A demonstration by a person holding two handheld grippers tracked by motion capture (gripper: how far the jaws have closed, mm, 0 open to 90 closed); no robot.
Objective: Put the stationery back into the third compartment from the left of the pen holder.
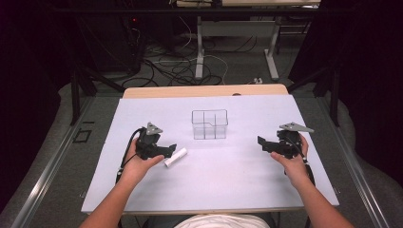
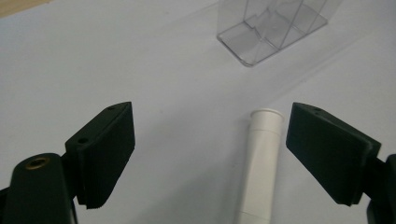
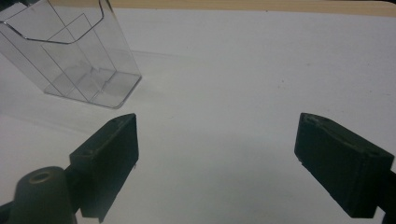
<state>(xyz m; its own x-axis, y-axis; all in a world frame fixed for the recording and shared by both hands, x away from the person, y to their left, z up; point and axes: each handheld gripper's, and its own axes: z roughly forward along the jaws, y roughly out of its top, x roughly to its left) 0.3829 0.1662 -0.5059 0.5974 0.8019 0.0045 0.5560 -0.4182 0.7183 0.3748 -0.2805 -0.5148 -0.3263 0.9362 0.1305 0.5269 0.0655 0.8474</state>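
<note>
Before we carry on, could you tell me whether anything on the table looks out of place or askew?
Only the white tube, lying on its side between the open left gripper jaws, outside the upright clear organizer. Nothing looks spilled or damaged.

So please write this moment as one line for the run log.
left gripper: open, white tube lying between jaws, not gripped | right gripper: open, nothing between jaws | clear divided container: upright, mid-table, nothing seen inside

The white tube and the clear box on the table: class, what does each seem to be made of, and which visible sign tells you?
White tube: probably matte plastic or stiff paper; opaque, even white, no glare, a small rim at its end. Clear box: likely glossy hard plastic such as acrylic; you see the table through its walls and inner dividers, with bright edges.
</note>
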